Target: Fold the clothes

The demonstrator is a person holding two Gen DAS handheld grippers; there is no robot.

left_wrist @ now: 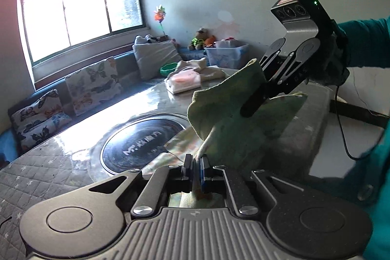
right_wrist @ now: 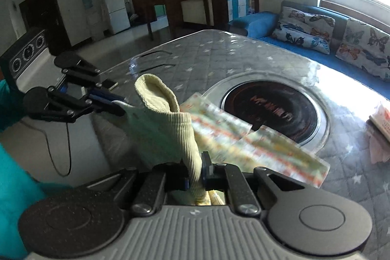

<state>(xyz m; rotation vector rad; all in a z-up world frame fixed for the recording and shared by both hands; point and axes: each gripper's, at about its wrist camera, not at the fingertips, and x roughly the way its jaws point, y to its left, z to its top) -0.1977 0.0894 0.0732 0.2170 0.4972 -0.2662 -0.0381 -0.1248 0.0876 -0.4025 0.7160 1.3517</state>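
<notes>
Left gripper (left_wrist: 196,163), jaws narrowed onto 1 end of a pale green ribbed knit garment (left_wrist: 229,113); right gripper (right_wrist: 195,166), jaws likewise pinched on the opposite end. The 2 grips sit apart so the knit hangs slack between them, lifted clear of the surface, probably to bring 1 end over the other for a fold. Just beneath the raised knit lies a patterned, pale printed cloth (right_wrist: 243,140), flat, seemingly a garment waiting or already laid out. Beyond both grippers, the grey quilted star-print table cover (right_wrist: 195,57) surrounds a round black glass hotplate (right_wrist: 270,113). Farther from the left gripper, a small pile of cream clothes (left_wrist: 195,74) rests near the table's far edge.
</notes>
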